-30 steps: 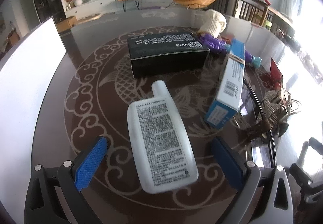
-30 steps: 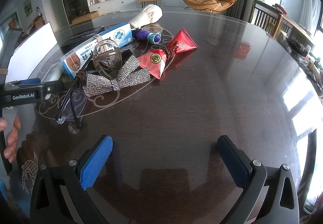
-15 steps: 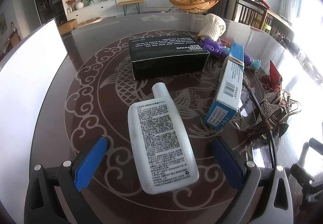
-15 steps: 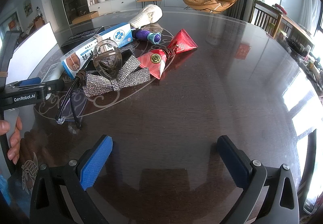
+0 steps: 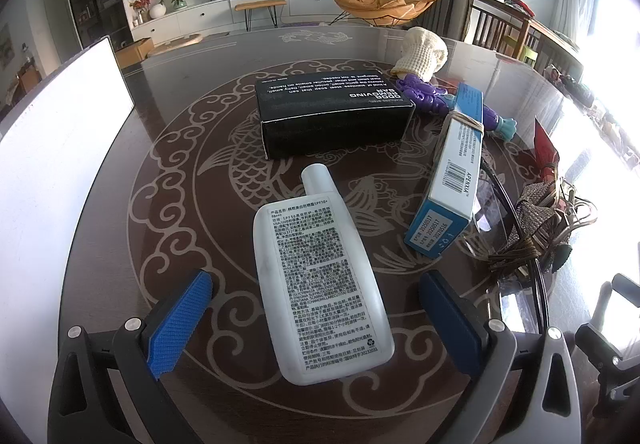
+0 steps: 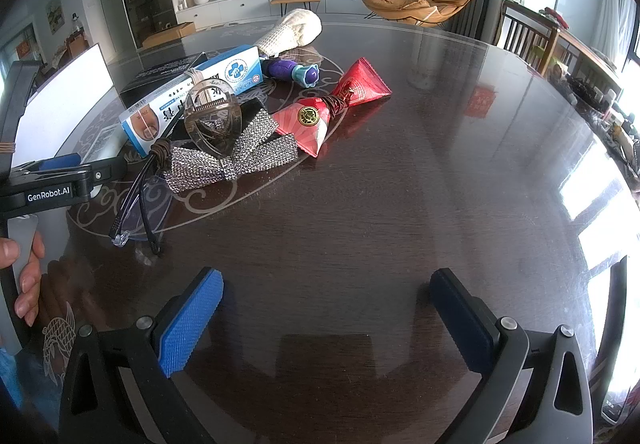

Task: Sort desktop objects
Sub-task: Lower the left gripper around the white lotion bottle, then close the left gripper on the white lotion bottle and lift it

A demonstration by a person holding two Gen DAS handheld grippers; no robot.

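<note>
On glossy dark table (image 6: 400,180), white bottle (image 5: 320,284), living room behind

white board (image 5: 52,172) cut by left edge, bottle label (image 5: 320,284) unreadable

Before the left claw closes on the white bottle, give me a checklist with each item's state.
1. Left claw open wide: ok.
2. White bottle lies between its fingers, with gaps on both sides: ok.
3. Bottle apart from the black box and the blue box: ok.
4. Bottle lying flat on the table, label up: ok.
5. Right claw open, over bare table, holding nothing: ok.
6. Bottle cap shut tight: cannot tell.
</note>
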